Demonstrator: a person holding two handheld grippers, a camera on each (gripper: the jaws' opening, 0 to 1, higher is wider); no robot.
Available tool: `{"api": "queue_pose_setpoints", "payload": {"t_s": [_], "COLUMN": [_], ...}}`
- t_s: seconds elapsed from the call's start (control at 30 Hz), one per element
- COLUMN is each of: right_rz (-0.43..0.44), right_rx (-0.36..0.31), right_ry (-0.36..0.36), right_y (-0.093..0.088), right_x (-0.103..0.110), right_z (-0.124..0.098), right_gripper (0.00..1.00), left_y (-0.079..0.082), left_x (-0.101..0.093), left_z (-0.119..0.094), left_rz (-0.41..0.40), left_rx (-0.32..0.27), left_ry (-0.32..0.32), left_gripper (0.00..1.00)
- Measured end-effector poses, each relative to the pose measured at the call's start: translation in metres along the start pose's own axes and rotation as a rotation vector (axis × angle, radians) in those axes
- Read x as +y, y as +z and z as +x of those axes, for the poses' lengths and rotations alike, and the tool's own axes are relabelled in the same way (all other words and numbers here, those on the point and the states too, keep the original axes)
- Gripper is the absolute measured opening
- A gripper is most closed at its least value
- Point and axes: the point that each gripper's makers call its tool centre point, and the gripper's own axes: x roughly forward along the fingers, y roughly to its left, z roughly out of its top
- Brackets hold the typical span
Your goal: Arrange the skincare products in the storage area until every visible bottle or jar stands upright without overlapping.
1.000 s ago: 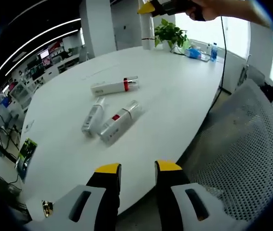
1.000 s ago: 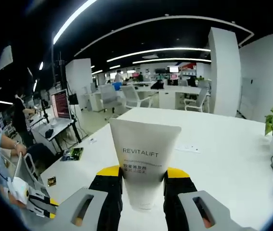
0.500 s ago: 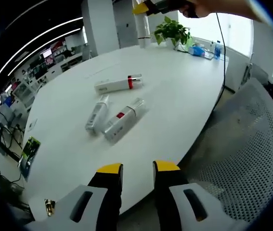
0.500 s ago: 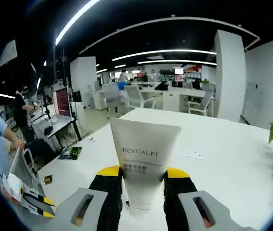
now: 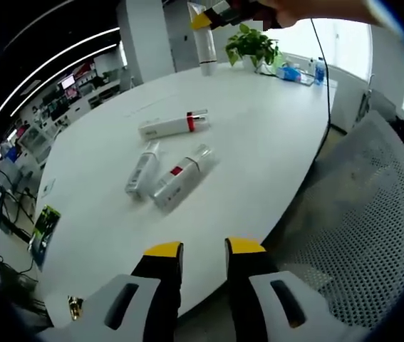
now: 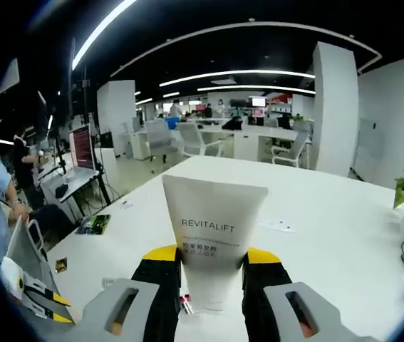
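Right gripper (image 6: 212, 265) clamps the tube (image 6: 214, 235), now carried farther | left gripper (image 5: 200, 249) empty, jaws apart | three bottles (image 5: 177, 178) remain lying flat on table (image 5: 259, 135)

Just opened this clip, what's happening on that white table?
A person is sorting skincare products with tongs in each hand. The right tongs are shut on a white tube marked REVITALIFT, held up above the white table. The left tongs are open, holding nothing, near the table's edge. Three bottles lie flat on the table: one with a red band, a slim one and a bigger one close beside it.
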Motion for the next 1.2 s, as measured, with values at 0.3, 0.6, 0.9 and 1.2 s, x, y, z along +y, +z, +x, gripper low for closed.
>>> {"api": "queue_pose_setpoints", "payload": {"t_s": [0.3, 0.6, 0.9, 1.2], "right_rz": [0.004, 0.027, 0.070, 0.060], "right_rx": [0.031, 0.062, 0.100, 0.095], "right_ry": [-0.008, -0.012, -0.041, -0.064], "right_y": [-0.009, -0.019, -0.035, -0.024], "right_x": [-0.003, -0.007, -0.014, -0.020], "right_z": [0.024, 0.047, 0.063, 0.073], "right_gripper": [0.25, 0.26, 0.26, 0.26], "left_y": [0.000, -0.002, -0.007, -0.013], "left_x": [0.004, 0.005, 0.006, 0.007], "left_z": [0.000, 0.001, 0.002, 0.004], "left_rz": [-0.002, 0.002, -0.001, -0.008], "left_rx": [-0.001, 0.012, 0.031, 0.050], "left_ry": [0.016, 0.015, 0.014, 0.015], "left_gripper": [0.17, 0.16, 0.15, 0.12]}}
